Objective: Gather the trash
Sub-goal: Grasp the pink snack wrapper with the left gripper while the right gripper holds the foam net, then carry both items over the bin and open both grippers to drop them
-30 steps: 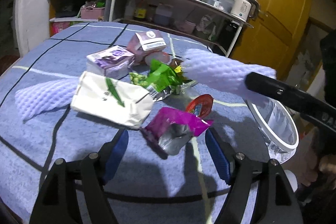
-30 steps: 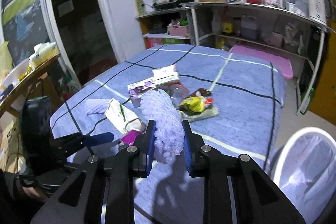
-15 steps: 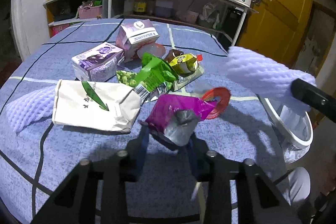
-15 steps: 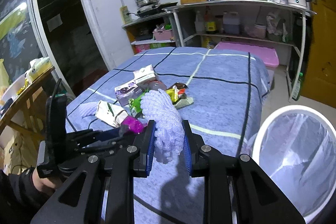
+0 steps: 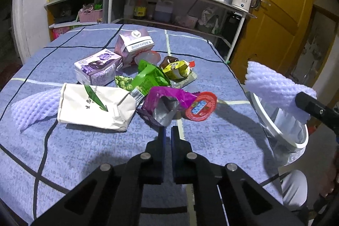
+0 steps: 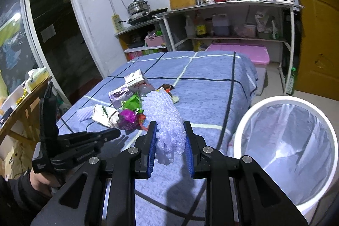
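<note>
A pile of trash lies on the blue checked table (image 5: 84, 151): a purple foil wrapper (image 5: 163, 103), a red jelly-cup lid (image 5: 201, 106), a white paper bag (image 5: 95, 105), green snack bags (image 5: 148, 77), two purple cartons (image 5: 97, 67) and a foam net (image 5: 34, 105). My left gripper (image 5: 167, 130) is shut on the near edge of the purple wrapper. My right gripper (image 6: 170, 137) is shut on a white foam fruit net (image 6: 165, 120) and holds it left of the white lined trash bin (image 6: 290, 141), above the table edge. The net also shows in the left wrist view (image 5: 275, 86).
The bin (image 5: 279, 126) stands on the floor off the table's right edge. Kitchen shelves (image 5: 169, 3) with bottles and a kettle line the back wall. A yellow door (image 5: 281, 14) is at the right. A wooden side table (image 6: 21, 103) stands at the left.
My left gripper has closed from wide open onto the purple wrapper's edge. My right gripper has carried the foam net to the right, nearer the bin.
</note>
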`<state>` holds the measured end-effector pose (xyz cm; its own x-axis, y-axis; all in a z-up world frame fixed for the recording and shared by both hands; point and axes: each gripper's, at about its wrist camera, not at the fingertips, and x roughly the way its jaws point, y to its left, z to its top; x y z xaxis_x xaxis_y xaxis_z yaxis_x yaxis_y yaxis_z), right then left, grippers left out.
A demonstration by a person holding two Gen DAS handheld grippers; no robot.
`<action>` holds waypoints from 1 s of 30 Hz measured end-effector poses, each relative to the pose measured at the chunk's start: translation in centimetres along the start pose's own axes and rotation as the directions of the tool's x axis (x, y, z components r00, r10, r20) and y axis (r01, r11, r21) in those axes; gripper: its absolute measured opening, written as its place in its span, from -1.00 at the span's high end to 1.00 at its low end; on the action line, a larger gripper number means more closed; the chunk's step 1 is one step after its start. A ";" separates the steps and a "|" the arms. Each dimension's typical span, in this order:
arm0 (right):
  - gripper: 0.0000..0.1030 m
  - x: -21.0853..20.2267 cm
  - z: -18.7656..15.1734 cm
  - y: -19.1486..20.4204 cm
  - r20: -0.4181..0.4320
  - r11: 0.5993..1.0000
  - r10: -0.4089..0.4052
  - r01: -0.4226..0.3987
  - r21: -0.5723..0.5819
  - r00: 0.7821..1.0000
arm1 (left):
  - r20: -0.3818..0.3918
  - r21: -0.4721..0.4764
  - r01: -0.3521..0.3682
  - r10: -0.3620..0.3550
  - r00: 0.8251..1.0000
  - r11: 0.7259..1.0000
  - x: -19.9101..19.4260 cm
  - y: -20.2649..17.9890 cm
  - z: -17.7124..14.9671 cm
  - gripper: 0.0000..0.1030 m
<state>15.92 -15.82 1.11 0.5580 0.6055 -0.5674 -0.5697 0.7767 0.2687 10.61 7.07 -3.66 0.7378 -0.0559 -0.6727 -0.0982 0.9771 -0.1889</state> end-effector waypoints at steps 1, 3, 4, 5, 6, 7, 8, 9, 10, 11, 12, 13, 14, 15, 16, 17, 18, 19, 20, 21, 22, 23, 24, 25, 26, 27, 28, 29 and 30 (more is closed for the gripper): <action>0.52 -0.2 -0.1 -0.1 0.001 1.000 -0.002 0.002 0.002 1.000 | 0.008 0.008 -0.002 0.002 1.000 1.000 -0.2 -0.1 0.0 0.90; 0.52 -0.6 -0.2 -0.4 0.004 1.000 -0.004 0.004 0.006 1.000 | 0.023 0.012 -0.015 0.015 1.000 1.000 -0.6 -0.1 0.1 0.81; 0.52 -0.8 -0.2 -0.5 0.006 1.000 -0.005 0.005 0.007 1.000 | 0.027 0.014 -0.027 0.026 0.999 1.000 -0.6 0.0 0.2 0.66; 0.52 -0.8 -0.2 -0.6 0.006 1.000 -0.007 0.007 0.008 1.000 | 0.034 0.020 -0.040 0.039 0.999 0.999 -0.6 0.0 0.4 0.07; 0.52 -0.9 -0.3 -0.7 0.007 1.000 -0.008 0.008 0.010 1.000 | 0.045 0.022 -0.043 0.042 0.998 0.999 -0.6 0.1 0.6 -0.28; 0.52 -0.9 -0.3 -0.9 0.008 1.000 -0.010 0.010 0.012 1.000 | 0.057 0.026 -0.042 0.040 0.998 0.999 -0.7 0.1 0.8 -0.29; 0.52 -0.9 -0.3 -0.9 0.008 1.000 -0.012 0.012 0.013 1.000 | 0.058 0.042 -0.044 0.041 0.997 0.998 -0.5 -0.1 1.0 -0.29; 0.52 -0.9 -0.3 -1.1 0.009 1.000 -0.013 0.013 0.016 1.000 | 0.060 0.059 -0.051 0.048 0.997 0.997 -0.3 -0.2 1.3 -0.29; 0.52 -0.9 -0.2 -1.2 0.009 1.000 -0.016 0.016 0.018 1.000 | 0.062 0.071 -0.057 0.053 0.997 0.996 -0.1 -0.4 1.5 -0.29; 0.52 -0.9 -0.3 -1.3 0.009 1.000 -0.018 0.018 0.022 1.000 | 0.060 0.084 -0.061 0.056 0.997 0.995 0.3 -0.5 1.7 -0.29; 0.52 -0.9 -0.3 -1.5 0.010 0.999 -0.019 0.019 0.026 1.000 | 0.053 0.100 -0.062 0.057 0.997 0.993 0.8 -0.5 2.0 -0.29; 0.52 -0.8 -0.3 -1.6 0.010 0.999 -0.020 0.020 0.030 1.000 | 0.046 0.115 -0.066 0.061 0.997 0.991 1.3 -0.5 2.2 -0.29; 0.52 -0.8 -0.3 -1.7 0.010 0.999 -0.021 0.021 0.033 1.000 | 0.037 0.128 -0.069 0.065 0.997 0.989 1.9 -0.5 2.4 -0.29; 0.52 -0.8 -0.4 -1.8 0.009 0.999 -0.022 0.022 0.036 1.000 | 0.025 0.142 -0.069 0.066 0.998 0.987 2.5 -0.5 2.6 -0.29; 0.52 -0.8 -0.4 -1.7 0.008 0.999 -0.024 0.024 0.037 1.000 | 0.019 0.152 -0.068 0.066 0.998 0.986 2.9 -0.5 2.7 -0.29; 0.52 -0.8 -0.5 -1.8 0.007 0.999 -0.027 0.026 0.038 1.000 | 0.016 0.163 -0.071 0.070 0.997 0.984 3.2 -0.6 2.8 -0.28; 0.52 -0.8 -0.5 -1.9 0.005 0.999 -0.029 0.028 0.040 1.000 | 0.015 0.169 -0.070 0.068 0.998 0.983 3.5 -0.6 2.9 -0.20; 0.52 -0.8 -0.5 -2.0 0.004 0.999 -0.031 0.030 0.042 1.000 | 0.015 0.174 -0.066 0.065 0.998 0.983 3.5 -0.7 2.7 -0.13; 0.52 -0.8 -0.5 -2.2 0.004 0.999 -0.032 0.032 0.043 0.999 | 0.011 0.181 -0.060 0.059 0.998 0.982 3.6 -0.8 2.8 0.04; 0.52 -0.8 -0.5 -2.3 0.004 0.998 -0.035 0.034 0.044 0.999 | 0.007 0.186 -0.058 0.058 0.998 0.981 3.7 -0.8 2.8 0.21; 0.52 -0.9 -0.6 -2.3 0.005 0.998 -0.035 0.035 0.046 0.999 | 0.004 0.188 -0.055 0.055 0.998 0.981 3.7 -0.9 2.6 0.29; 0.52 -0.9 -0.6 -2.4 0.005 0.998 -0.036 0.035 0.049 0.999 | -0.002 0.188 -0.050 0.051 0.999 0.981 3.8 -0.9 2.5 0.40; 0.52 -1.0 -0.6 -2.5 0.006 0.998 -0.037 0.036 0.051 0.999 | -0.005 0.185 -0.045 0.047 0.999 0.982 3.7 -0.9 2.4 0.47; 0.52 -1.1 -0.6 -2.5 0.008 0.998 -0.037 0.037 0.052 0.999 | -0.006 0.180 -0.042 0.044 0.999 0.983 3.6 -0.9 2.3 0.49; 0.52 -1.1 -0.6 -2.6 0.009 0.998 -0.037 0.037 0.053 0.999 | -0.006 0.174 -0.040 0.042 0.999 0.984 3.5 -0.8 2.3 0.54; 0.52 -1.2 -0.6 -2.5 0.010 0.998 -0.038 0.037 0.054 0.999 | -0.004 0.167 -0.040 0.041 0.999 0.985 3.3 -0.8 2.2 0.60; 0.52 -1.3 -0.6 -2.6 0.010 0.998 -0.038 0.038 0.055 0.999 | -0.001 0.164 -0.040 0.041 0.999 0.986 3.2 -0.9 2.1 0.62; 0.52 -1.4 -0.6 -2.5 0.013 0.998 -0.039 0.038 0.056 0.999 | 0.002 0.159 -0.040 0.040 0.999 0.987 3.0 -0.8 2.1 0.64; 0.52 -1.6 -0.6 -2.5 0.016 0.998 -0.039 0.038 0.057 0.999 | 0.005 0.152 -0.039 0.039 0.999 0.988 2.7 -0.8 2.0 0.65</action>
<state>16.14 -18.82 0.88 0.5893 0.5772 -0.5654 -0.5128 0.8079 0.2903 14.04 6.52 -3.86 0.7366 -0.0171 -0.6762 -0.0240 0.9984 -0.0514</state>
